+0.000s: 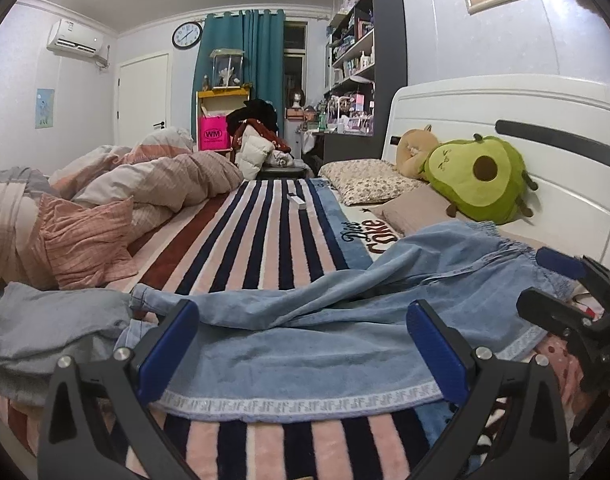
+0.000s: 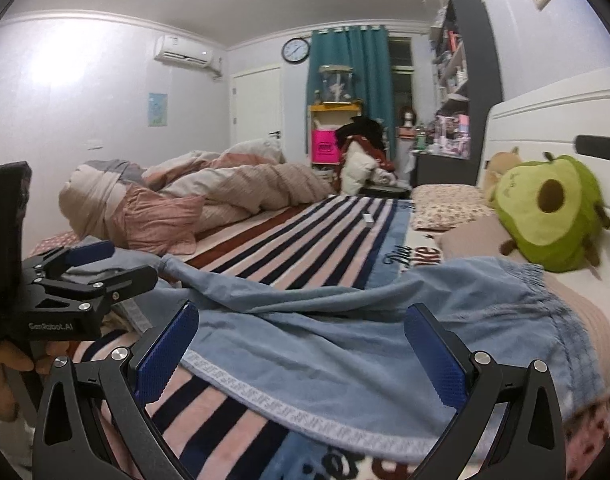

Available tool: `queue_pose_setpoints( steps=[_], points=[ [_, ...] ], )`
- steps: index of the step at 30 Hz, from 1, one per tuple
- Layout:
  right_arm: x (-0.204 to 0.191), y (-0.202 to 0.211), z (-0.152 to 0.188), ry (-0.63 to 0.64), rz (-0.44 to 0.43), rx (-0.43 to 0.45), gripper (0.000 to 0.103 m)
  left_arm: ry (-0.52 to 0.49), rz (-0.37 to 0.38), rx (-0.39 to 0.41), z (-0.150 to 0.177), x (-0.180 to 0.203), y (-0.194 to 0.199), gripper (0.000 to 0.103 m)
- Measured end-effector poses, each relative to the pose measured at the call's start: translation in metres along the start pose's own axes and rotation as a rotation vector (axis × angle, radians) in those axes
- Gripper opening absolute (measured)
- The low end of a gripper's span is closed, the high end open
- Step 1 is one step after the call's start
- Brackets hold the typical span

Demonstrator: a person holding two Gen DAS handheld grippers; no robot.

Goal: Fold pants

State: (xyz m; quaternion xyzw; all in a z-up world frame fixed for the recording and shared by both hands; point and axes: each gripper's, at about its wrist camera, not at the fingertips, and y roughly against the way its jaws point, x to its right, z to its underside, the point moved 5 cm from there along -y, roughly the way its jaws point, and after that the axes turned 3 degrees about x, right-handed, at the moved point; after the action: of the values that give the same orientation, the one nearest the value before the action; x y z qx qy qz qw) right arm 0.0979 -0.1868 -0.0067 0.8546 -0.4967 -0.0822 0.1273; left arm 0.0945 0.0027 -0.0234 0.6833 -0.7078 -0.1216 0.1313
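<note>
Denim pants (image 1: 305, 344) lie spread on the striped blanket (image 1: 265, 248), waistband toward the avocado plush (image 1: 481, 180); folding looks not yet begun.
Left gripper (image 1: 303, 350) and right gripper (image 2: 301, 354) both stand wide apart over the near trimmed edge, holding nothing. Next, I judge, each must pinch that edge and carry it across.

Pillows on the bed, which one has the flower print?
The floral pillow beside the headboard, farthest back. The plain beige pillow nearer the pants and the crinkled pink pillow opposite have no flowers.
</note>
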Motion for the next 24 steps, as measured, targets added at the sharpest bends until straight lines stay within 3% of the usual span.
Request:
queue_pose_setpoints(
  steps=[2,6,11,15,17,19,24],
  points=[
    [0.004,-0.017,-0.002,0.020,-0.025,-0.028,0.102,0.002,0.002,-0.011,-0.003,-0.006,-0.015,0.102],
    [0.020,-0.065,0.000,0.070,-0.086,-0.156,0.103,0.021,0.084,-0.044,-0.009,-0.018,-0.049,0.102],
    [0.049,-0.132,0.011,0.186,-0.101,-0.313,0.101,-0.013,0.155,-0.110,-0.009,-0.026,-0.104,0.102],
    [0.086,-0.180,0.018,0.221,-0.082,-0.412,0.101,-0.026,0.160,-0.189,0.001,-0.036,-0.160,0.102],
    [0.113,-0.199,0.015,0.203,-0.056,-0.434,0.099,-0.009,0.169,-0.244,0.006,-0.043,-0.192,0.100],
    [0.141,-0.214,0.008,0.169,-0.027,-0.448,0.090,-0.017,0.183,-0.277,0.009,-0.046,-0.216,0.094],
    [0.197,-0.255,-0.012,0.166,0.021,-0.506,0.090,-0.039,0.180,-0.343,0.011,-0.050,-0.270,0.092]
  ],
)
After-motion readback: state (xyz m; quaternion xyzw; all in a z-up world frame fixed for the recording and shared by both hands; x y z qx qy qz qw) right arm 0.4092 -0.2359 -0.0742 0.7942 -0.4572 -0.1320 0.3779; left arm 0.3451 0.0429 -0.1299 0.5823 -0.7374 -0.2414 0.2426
